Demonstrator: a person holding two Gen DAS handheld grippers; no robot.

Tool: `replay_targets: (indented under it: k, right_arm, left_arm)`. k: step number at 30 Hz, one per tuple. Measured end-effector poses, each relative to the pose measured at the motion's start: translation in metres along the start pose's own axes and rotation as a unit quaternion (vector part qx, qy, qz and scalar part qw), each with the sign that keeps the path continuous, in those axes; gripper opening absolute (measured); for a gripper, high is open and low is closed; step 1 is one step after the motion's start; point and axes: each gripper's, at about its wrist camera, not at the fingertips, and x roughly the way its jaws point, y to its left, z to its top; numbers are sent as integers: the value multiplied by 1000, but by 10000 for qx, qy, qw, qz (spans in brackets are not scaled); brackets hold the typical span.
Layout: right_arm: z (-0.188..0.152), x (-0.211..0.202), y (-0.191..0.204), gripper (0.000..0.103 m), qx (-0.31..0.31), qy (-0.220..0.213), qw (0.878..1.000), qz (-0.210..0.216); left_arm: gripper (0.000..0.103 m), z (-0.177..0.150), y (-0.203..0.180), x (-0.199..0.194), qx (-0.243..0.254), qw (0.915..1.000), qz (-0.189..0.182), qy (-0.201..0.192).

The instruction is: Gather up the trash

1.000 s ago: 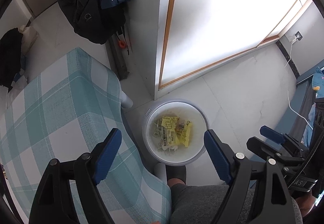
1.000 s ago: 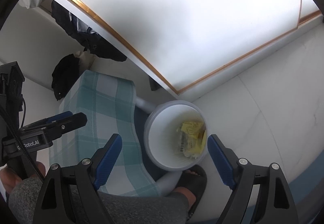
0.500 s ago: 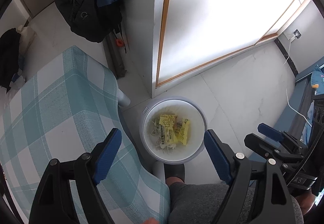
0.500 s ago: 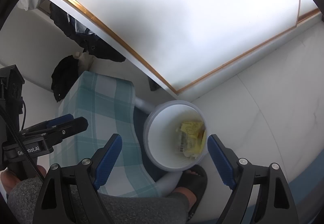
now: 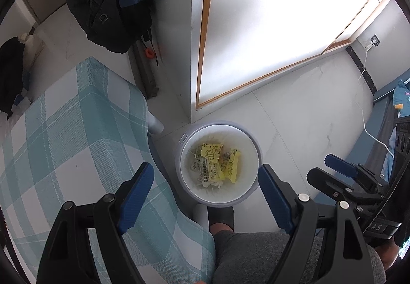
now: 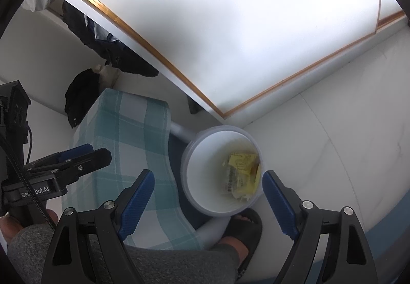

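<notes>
A round white trash bin point(image 5: 252, 148) stands on the floor beside the table and holds several yellow wrappers point(image 5: 217, 163). My left gripper point(image 5: 206, 187) is open and empty, held high above the bin. My right gripper point(image 6: 207, 193) is open and empty too, also above the bin point(image 6: 194, 168), where the yellow wrappers point(image 6: 242, 168) lie at the bottom. The right gripper shows at the right of the left wrist view point(image 5: 340, 168), and the left gripper at the left of the right wrist view point(image 6: 77, 158).
A table with a teal and white checked cloth point(image 5: 64, 143) stands left of the bin. The person's foot in a black sandal point(image 6: 246, 227) is by the bin. Dark bags point(image 5: 102, 9) lie on the floor by the wall. A white cable point(image 5: 369, 127) runs at the right.
Both grippers stay open and empty. The left wrist view has shifted a little, so the bin sits slightly higher and further left between the fingers. The right view hardly changes.
</notes>
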Motion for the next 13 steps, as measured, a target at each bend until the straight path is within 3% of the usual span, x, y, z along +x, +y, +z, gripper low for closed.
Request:
replay_targets:
  k: [13]
  right_arm:
    - [1, 0, 1, 86, -7, -23, 10000, -17]
  left_arm:
    - [81, -4, 2, 2, -67, 10000, 52, -31]
